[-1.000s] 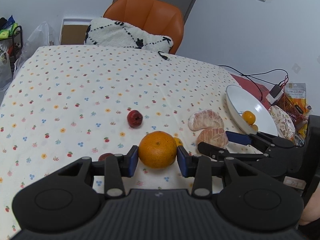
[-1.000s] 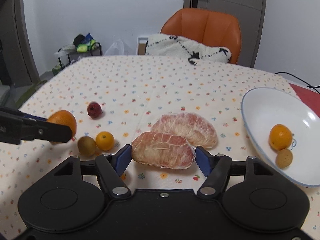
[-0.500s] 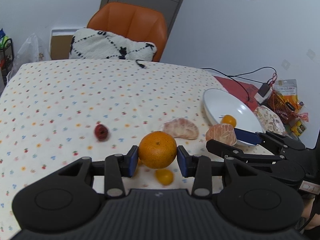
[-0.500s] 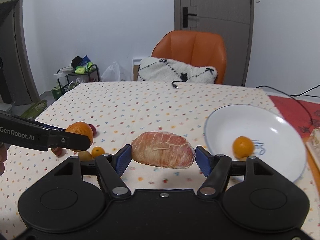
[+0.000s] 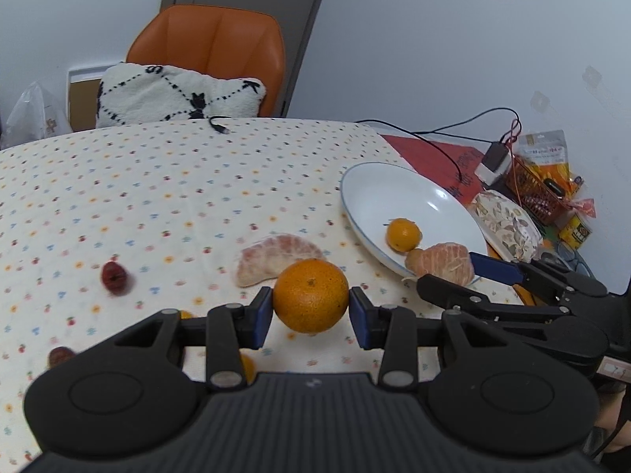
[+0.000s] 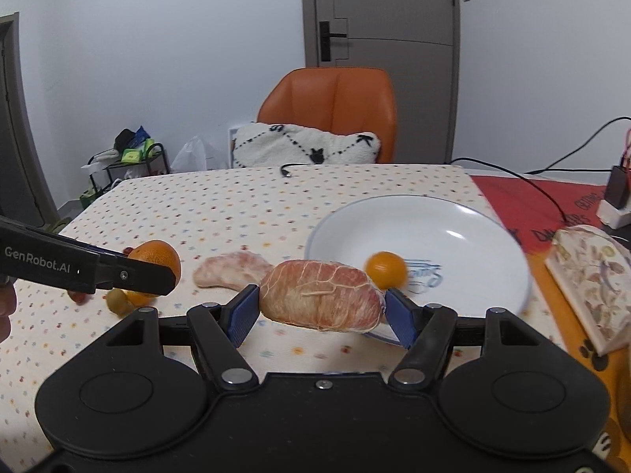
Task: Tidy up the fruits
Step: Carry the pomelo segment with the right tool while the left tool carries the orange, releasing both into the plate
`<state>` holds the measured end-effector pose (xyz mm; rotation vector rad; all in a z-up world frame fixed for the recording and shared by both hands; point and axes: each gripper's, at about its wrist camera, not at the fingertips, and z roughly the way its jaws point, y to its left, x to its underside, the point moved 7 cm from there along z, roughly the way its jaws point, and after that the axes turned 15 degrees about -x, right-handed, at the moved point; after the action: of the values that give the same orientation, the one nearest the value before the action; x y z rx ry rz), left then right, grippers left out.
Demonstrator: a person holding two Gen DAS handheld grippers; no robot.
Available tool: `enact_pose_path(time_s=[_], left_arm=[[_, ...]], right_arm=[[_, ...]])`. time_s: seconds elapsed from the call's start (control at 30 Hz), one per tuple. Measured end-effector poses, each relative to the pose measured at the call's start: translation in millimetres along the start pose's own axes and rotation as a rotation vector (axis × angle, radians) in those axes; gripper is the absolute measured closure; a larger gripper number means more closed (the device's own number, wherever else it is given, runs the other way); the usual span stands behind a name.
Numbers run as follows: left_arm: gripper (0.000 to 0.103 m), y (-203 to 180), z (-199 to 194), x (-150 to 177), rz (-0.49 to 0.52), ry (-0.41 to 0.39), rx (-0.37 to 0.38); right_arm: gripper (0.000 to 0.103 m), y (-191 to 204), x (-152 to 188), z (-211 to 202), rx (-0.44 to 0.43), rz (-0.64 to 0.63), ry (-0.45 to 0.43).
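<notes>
Left gripper (image 5: 310,312) clamped on an orange (image 5: 310,300), blue pads pressed to both its sides, fruit held clear above the tablecloth (image 5: 157,181). Right gripper (image 6: 321,312) clamped on a peeled pomelo piece (image 6: 321,295), held at the near rim of the white plate (image 6: 453,213); in the left view this piece overlaps the plate's near edge. Under and beside the left gripper, low in its view: a small orange fruit (image 5: 247,368) partly hidden by the gripper body, and a dark red fruit (image 5: 59,355) at the left. In the right view a green-brown fruit (image 6: 117,300) sits below the left gripper's finger. Next out, a second pomelo piece (image 5: 278,258) lies on the cloth just left of the plate, apart from its rim; a red fruit (image 5: 114,278) lies well left of it, blurred. On the plate, a small orange (image 6: 385,269) rests near the front; most of the plate's floor behind it is bare. Right of the plate, close to its edge, a leaf-patterned pouch (image 6: 587,283), then red cloth (image 6: 524,201), cables and a red basket (image 5: 536,193) at the table's right edge. The far half of the tablecloth is open, except a cable end (image 5: 221,126) at the far edge. Beyond the edge: a cushion (image 6: 305,149) on an orange chair (image 6: 335,98), then a door (image 6: 386,19).
</notes>
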<state>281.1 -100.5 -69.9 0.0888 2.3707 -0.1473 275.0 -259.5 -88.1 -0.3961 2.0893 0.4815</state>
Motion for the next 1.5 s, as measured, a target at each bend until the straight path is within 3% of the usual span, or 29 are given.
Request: enact_pose_path(time_s=[0.83,1.2,1.27,1.5], left_arm=[[0.063,-88,53,-29,0.108,0.036,0.029],[0.063,-108,75,-34,0.152,0.036,0.008],[0.063,-109,75,-36,0.147,0.034,0.005],[0.056,-104,67,-36,0.159,0.015,-0.016]], right_arm=[[0.037,-98,8,-13,0.076,0.117,-0.030],[0.036,-101,9,-5,0.072,0.088,-0.038],[0.032,-100,9,-3,0.058,0.075,-0.030],[0.029,-95,7,-7,0.052,0.075,-0.038]])
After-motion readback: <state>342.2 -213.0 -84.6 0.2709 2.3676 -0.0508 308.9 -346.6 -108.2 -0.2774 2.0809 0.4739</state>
